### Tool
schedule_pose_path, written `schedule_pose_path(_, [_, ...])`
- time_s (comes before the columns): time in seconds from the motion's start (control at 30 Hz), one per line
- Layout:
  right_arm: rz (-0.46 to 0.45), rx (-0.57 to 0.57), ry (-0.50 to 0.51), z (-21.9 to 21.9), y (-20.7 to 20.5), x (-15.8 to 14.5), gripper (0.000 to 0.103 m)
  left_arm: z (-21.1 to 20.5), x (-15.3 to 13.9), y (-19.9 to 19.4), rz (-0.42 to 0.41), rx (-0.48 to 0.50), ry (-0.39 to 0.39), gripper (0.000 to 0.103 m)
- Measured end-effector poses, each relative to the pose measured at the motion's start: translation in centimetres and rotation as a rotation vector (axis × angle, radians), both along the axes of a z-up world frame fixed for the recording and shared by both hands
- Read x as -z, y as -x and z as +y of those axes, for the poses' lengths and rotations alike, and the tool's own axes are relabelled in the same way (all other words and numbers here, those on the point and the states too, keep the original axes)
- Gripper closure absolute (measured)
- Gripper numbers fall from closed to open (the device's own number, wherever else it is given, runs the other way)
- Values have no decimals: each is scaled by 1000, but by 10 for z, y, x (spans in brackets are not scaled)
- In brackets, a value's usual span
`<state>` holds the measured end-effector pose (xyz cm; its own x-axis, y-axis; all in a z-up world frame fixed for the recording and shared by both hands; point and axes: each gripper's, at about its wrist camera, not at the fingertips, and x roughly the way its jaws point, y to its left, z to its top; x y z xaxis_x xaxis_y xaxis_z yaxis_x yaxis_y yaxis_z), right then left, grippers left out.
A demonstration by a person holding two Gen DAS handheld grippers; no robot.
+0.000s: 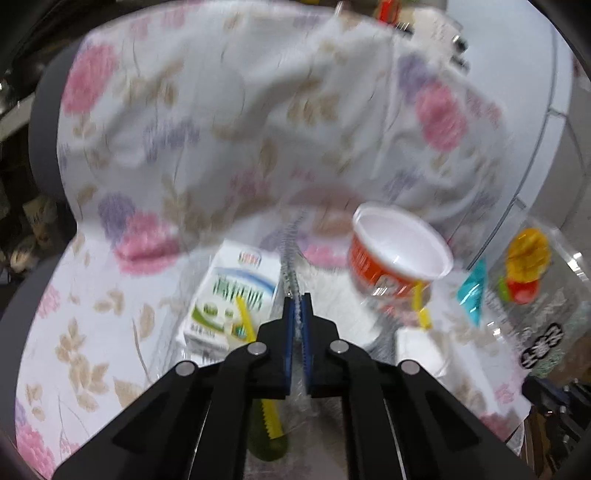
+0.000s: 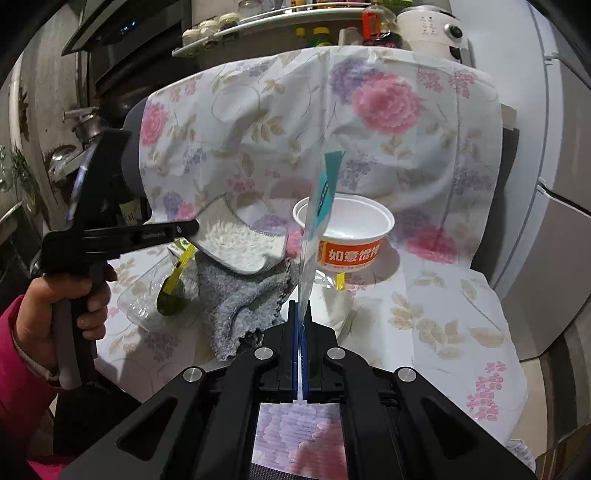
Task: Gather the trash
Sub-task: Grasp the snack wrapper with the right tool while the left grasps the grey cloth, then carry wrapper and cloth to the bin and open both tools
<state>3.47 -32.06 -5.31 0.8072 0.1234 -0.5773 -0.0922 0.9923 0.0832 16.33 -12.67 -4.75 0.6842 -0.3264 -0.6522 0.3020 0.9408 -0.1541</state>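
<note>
My left gripper (image 1: pixel 297 300) is shut on the edge of a white cloth (image 1: pixel 291 251), seen from the side in the right wrist view (image 2: pixel 236 240). A milk carton (image 1: pixel 231 299) lies left of it inside clear plastic. An orange and white instant-food bowl (image 1: pixel 397 251) stands empty on the flowered seat, also in the right wrist view (image 2: pixel 347 232). My right gripper (image 2: pixel 301 314) is shut on a clear plastic wrapper with a teal strip (image 2: pixel 323 199), held upright. That wrapper shows at the right of the left wrist view (image 1: pixel 524 280).
A grey towel (image 2: pixel 240 299) lies beside a clear plastic package with a yellow strip (image 2: pixel 173 280). A flowered cover (image 2: pixel 369 110) drapes the chair. A white fridge (image 2: pixel 554 184) stands right. Kitchen shelves with jars (image 2: pixel 258 22) are behind.
</note>
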Motion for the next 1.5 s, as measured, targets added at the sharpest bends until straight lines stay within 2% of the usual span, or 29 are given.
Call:
schedule_pose_path(0.1, [-24,11,-2,-1,8,-10,102,2,-29,18,-92,34,53,100])
schedule_pose_path(0.17, [-42,18,1,-2,14,-17,102,0,-46,33,-141,58,60,100])
schedule_pose_path(0.33, [-64,49,-6,-9,35,-27,102,-5,-65,74,-183,134,76,100])
schedule_pose_path(0.63, [-38,128,10,-22,89,-20,102,-22,-45,147,-162,288,109,100])
schedule_pose_path(0.87, [-6,227,31,-42,138,-12,102,-58,-32,190,-160,448,127,100])
schedule_pose_path(1.23, [27,501,52,-114,232,1,102,-161,-27,245,-172,745,171,100])
schedule_pose_path(1.37, [51,594,75,-140,260,16,102,-200,-17,266,-174,823,147,100])
schedule_pose_path(1.5, [95,653,85,-163,273,38,102,-241,3,273,-141,877,119,100])
